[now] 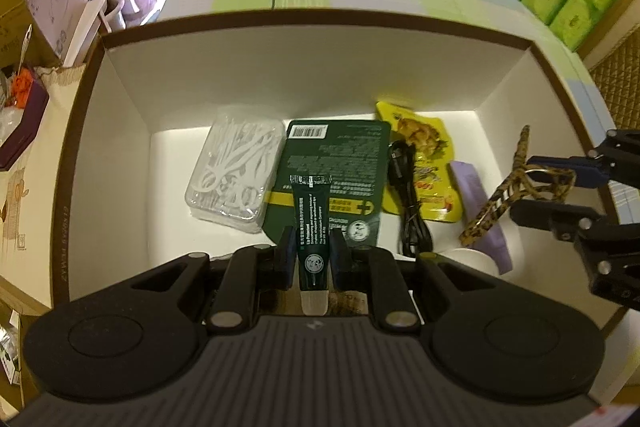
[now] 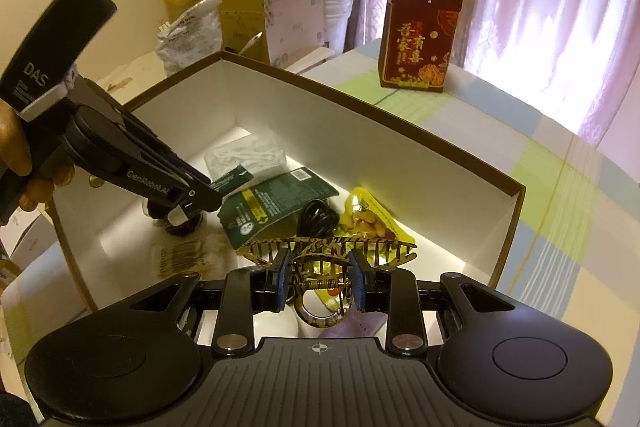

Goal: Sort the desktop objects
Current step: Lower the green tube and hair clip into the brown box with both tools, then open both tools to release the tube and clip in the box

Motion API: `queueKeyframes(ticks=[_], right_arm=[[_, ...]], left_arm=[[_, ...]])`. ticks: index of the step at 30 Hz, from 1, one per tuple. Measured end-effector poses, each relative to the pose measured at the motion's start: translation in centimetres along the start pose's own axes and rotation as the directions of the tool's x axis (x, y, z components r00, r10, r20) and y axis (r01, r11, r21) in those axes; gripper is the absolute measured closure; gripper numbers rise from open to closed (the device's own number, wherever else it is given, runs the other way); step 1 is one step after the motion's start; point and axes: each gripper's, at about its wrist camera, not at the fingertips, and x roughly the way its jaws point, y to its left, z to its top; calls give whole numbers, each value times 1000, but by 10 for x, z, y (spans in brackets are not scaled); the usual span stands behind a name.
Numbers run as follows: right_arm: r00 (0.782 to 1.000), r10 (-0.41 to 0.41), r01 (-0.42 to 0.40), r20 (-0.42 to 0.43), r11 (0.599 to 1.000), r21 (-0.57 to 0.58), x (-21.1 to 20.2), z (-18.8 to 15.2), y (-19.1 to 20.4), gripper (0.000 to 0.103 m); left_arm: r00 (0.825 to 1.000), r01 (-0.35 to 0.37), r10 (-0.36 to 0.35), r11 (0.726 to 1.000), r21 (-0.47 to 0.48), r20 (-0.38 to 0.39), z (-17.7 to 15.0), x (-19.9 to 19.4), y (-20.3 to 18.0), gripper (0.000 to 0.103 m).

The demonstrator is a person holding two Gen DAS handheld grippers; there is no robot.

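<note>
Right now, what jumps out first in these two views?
Both grippers hang over the open white-lined box, each loaded. The left gripper clamps a dark green tube over the green card; the right gripper pinches a leopard-print hair claw toward the box's right side. Beyond the box, a red printed carton stands on the checked tablecloth.

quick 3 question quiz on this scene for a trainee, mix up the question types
1. True or false: the left gripper is shut on the dark green tube.
2. What does the right gripper hold? A) black cable B) leopard-print hair claw C) yellow snack packet
3. Fill in: both grippers hang over the open ____.

Key
1. True.
2. B, the leopard-print hair claw; the black cable and yellow snack packet lie below.
3. Box, the white-lined box.
</note>
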Motion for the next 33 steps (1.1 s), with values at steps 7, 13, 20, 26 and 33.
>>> queueKeyframes(ticks=[7, 13, 20, 26, 33], right_arm=[[1000, 4, -4, -21, 1000, 2, 10, 2, -4, 75], [999, 13, -13, -44, 1000, 1, 19, 2, -4, 75], [999, -1, 1, -54, 1000, 15, 34, 5, -5, 75], [1000, -7, 7, -22, 999, 37, 37, 9, -9, 71], [1000, -4, 3, 3, 998, 55, 18, 9, -5, 22]], left_arm=[[1000, -18, 18, 1000, -3, -1, 1, 2, 4, 84], [999, -43, 43, 999, 10, 14, 2, -3, 4, 70], [998, -51, 51, 999, 10, 23, 2, -6, 5, 63], [998, -47, 47, 999, 7, 34, 0, -10, 2, 56], [997, -54, 54, 999, 6, 56, -7, -23, -4, 29]])
